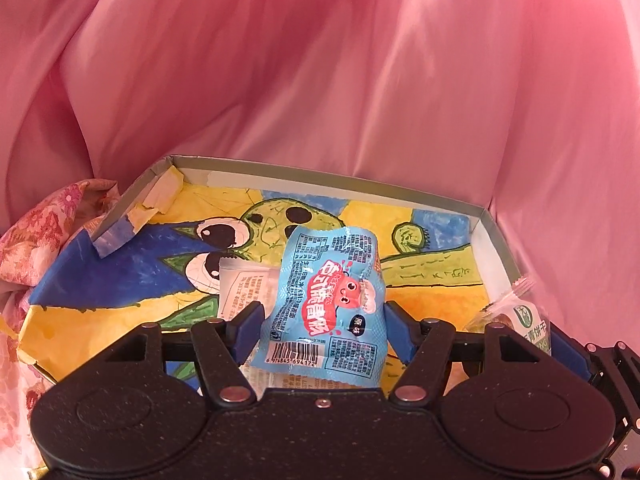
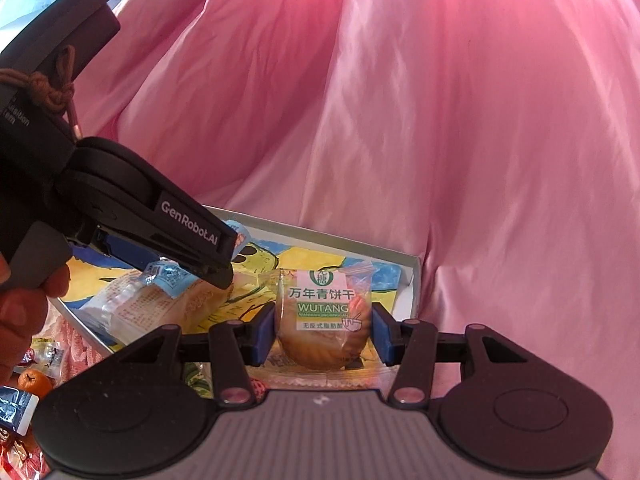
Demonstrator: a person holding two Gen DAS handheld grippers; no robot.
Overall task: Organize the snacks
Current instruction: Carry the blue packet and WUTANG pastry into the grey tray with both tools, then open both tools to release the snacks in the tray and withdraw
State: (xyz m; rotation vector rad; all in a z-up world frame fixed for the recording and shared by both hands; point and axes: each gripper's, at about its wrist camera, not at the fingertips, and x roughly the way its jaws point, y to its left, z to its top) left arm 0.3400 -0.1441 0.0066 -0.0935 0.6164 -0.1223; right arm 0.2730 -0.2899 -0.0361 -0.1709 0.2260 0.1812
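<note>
Blue packet: a blue snack packet (image 1: 326, 304) stands upright between the blue pads of the left gripper (image 1: 322, 330); the pads sit against its two side edges, so I judge it held, above the floor of the box.
Biscuit: a round biscuit in a clear wrapper with a green and white label (image 2: 322, 320) sits between the pads of the right gripper (image 2: 324, 334); the pads press its sides, so it too is held, over the near right part of the box.
Left gripper: closed on the blue packet, pointing down into the box; the right wrist view shows it from the side (image 2: 224, 264), with the person's hand (image 2: 28, 300) on its grip.
Right gripper: closed on the biscuit, just right of the left one; its corner and the biscuit's label show at the edge of the left wrist view (image 1: 532, 324).
Box: a shallow cardboard box (image 1: 494, 236) lined with a child's yellow, blue and green drawing; its left wall is torn and folded in.
Already in box: a white wrapped snack (image 1: 240, 292) lies on the drawing just behind the blue packet.
Surroundings: pink cloth (image 1: 360, 80) under and behind the box; loose snacks and a small orange (image 2: 34, 382) lie outside it, at the left.
Step in hand: both snacks are carried over the box, not yet set down.
Next move calls for: lowering each to a bare patch of drawing beside the white snack, then opening the pads; the two grippers are close, so they need room to part.
</note>
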